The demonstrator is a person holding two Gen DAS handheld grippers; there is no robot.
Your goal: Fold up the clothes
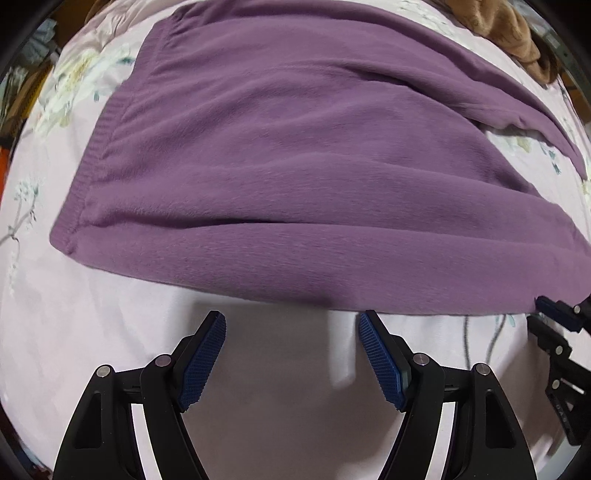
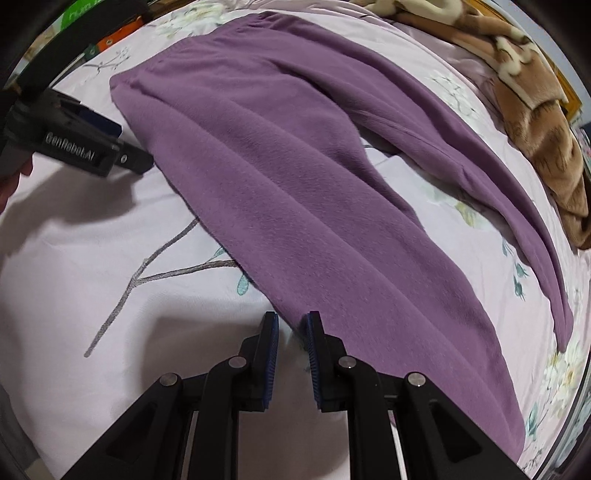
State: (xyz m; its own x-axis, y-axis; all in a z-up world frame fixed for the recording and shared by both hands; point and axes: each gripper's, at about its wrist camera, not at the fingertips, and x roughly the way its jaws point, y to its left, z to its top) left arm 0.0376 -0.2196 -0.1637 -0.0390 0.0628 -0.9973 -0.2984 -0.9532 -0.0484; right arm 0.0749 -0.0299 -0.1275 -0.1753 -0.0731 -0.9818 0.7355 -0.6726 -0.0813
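Observation:
Purple fleece trousers lie spread flat on a pale pink flowered bedsheet, waistband at the left. My left gripper is open and empty, just short of the trousers' near edge. My right gripper has its jaws a narrow gap apart at the near edge of the same trousers; the cloth edge lies at the fingertips, and I cannot tell if it is pinched. The right gripper shows in the left wrist view at the edge of the cloth. The left gripper shows in the right wrist view.
A brown and cream blanket is bunched along the far right of the bed; it also shows in the left wrist view. Clutter, including green and orange items, lies beyond the bed's far left edge.

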